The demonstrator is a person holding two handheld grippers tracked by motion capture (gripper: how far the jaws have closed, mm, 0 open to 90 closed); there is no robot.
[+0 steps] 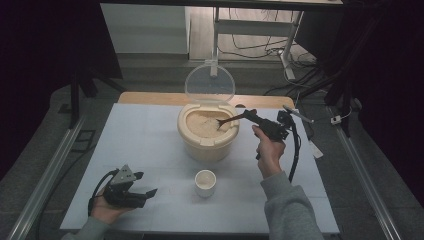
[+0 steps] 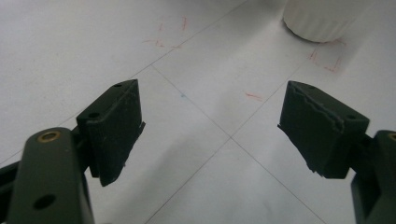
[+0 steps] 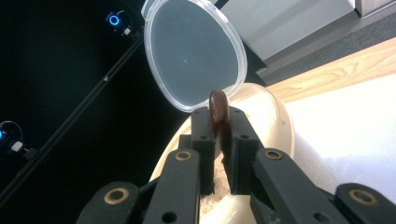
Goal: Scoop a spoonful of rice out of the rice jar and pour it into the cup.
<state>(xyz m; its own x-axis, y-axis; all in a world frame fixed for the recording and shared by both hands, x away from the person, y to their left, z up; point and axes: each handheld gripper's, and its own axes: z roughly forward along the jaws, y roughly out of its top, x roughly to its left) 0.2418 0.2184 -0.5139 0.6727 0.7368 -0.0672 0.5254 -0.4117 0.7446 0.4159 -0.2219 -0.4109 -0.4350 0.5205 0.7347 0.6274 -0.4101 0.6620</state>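
A cream rice bin (image 1: 207,142) stands at mid table with its clear lid (image 1: 209,83) tipped up and back. Rice (image 1: 200,125) fills it nearly to the rim. My right gripper (image 1: 254,117) is shut on the handle of a dark brown spoon (image 1: 230,120), whose bowl reaches down to the rice. The right gripper view has the spoon handle (image 3: 217,107) pinched between the jaws, with the lid (image 3: 194,53) beyond. A small white cup (image 1: 205,182) sits in front of the bin. At the table's near left my left gripper (image 1: 146,183) is open and holds nothing; its own view (image 2: 212,116) looks towards the cup (image 2: 322,18).
The white table top (image 1: 140,135) carries faint red marks (image 2: 252,96) and grid lines. A wooden strip (image 1: 150,97) runs along its far edge. Metal rails flank the table, and a desk frame (image 1: 290,45) with cables stands behind.
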